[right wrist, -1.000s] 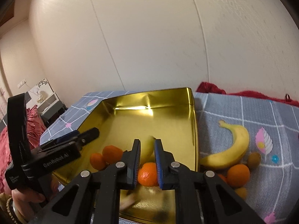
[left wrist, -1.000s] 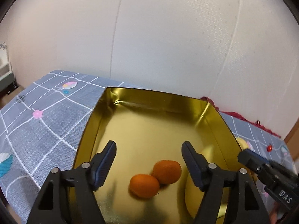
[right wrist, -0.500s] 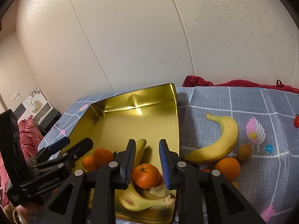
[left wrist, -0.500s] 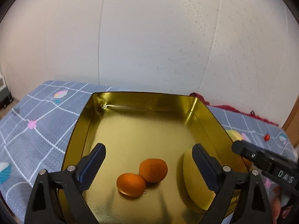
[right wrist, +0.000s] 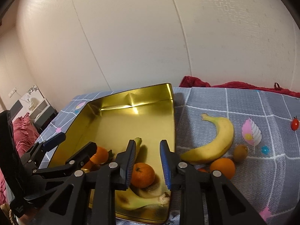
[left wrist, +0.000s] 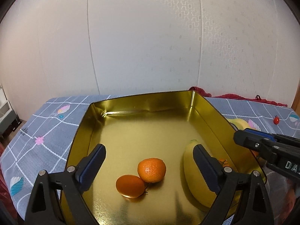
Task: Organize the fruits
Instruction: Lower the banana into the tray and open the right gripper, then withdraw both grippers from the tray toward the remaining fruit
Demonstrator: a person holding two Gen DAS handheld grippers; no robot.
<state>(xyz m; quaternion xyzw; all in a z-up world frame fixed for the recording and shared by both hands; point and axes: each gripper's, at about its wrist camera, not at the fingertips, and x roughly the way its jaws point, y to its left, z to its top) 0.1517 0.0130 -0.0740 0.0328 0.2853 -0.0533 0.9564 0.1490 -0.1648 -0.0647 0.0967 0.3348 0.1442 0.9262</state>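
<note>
- The right claw [right wrist: 147, 144] has just eased its jaws apart. They now stand slightly open and grip nothing. The mandarin [right wrist: 142, 174] it was pinching a second ago lies on the bananas [right wrist: 131, 200] in the near right corner of the gold tray [right wrist: 131, 101].
- The left claw [left wrist: 148, 150] has just been opening too. It is wide and empty over two mandarins [left wrist: 151, 169] at the tray's near middle.
- That delivery looks finished.
- Still on the cloth, right of the tray: a banana [right wrist: 215, 142], an orange [right wrist: 222, 167] and a kiwi [right wrist: 240, 152].
</note>
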